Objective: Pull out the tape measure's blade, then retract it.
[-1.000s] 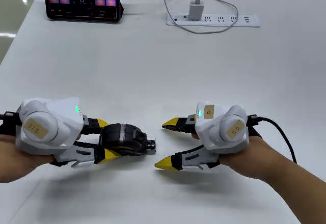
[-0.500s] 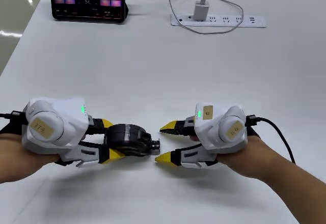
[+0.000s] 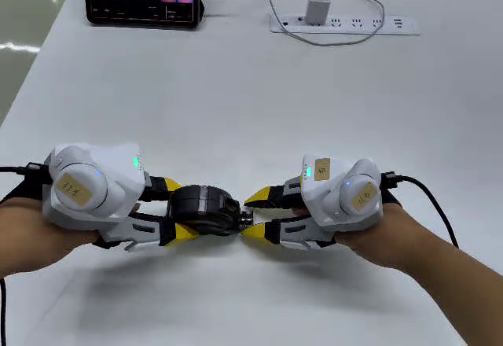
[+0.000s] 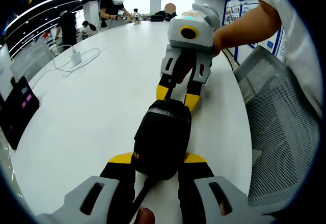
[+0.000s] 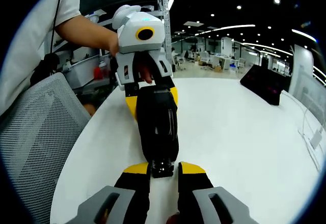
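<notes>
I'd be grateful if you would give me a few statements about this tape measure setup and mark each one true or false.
1. The left gripper grips the black tape measure between its jaws. True.
2. The blade is pulled far out across the table. False: the hook end sits right at the case.
3. The right gripper has its jaws on either side of the hook end. True.
4. The power strip has nothing plugged in. False: a white charger with a cable sits in it.
</notes>
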